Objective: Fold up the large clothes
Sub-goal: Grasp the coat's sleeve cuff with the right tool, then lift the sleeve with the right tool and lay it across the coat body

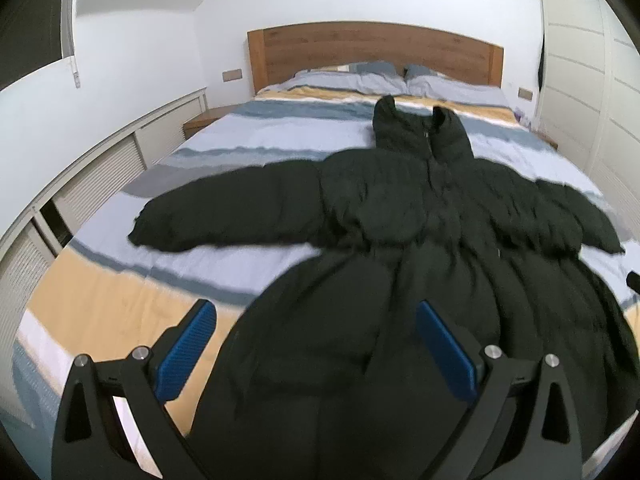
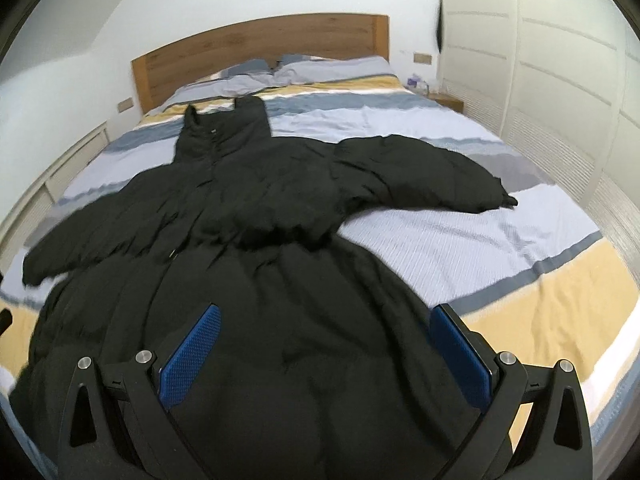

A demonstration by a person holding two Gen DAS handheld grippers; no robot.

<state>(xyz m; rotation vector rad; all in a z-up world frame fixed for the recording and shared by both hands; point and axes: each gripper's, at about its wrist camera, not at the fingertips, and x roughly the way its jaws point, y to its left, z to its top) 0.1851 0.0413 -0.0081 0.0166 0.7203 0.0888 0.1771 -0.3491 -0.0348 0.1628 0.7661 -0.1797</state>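
A long black puffer coat (image 1: 420, 216) lies spread flat on the bed, front up, hood toward the headboard and both sleeves stretched out sideways. It also shows in the right wrist view (image 2: 272, 216). My left gripper (image 1: 316, 312) is open, hovering above the coat's lower left hem, holding nothing. My right gripper (image 2: 326, 316) is open above the lower right hem, holding nothing. The coat's bottom edge is hidden below both grippers.
The bed (image 1: 248, 140) has a striped blue, white and yellow cover, two pillows (image 1: 360, 76) and a wooden headboard (image 1: 372, 46). Louvred white cabinets (image 1: 92, 184) run along the left side. A tall white wardrobe (image 2: 560, 60) stands on the right. A small nightstand (image 2: 446, 100) sits by it.
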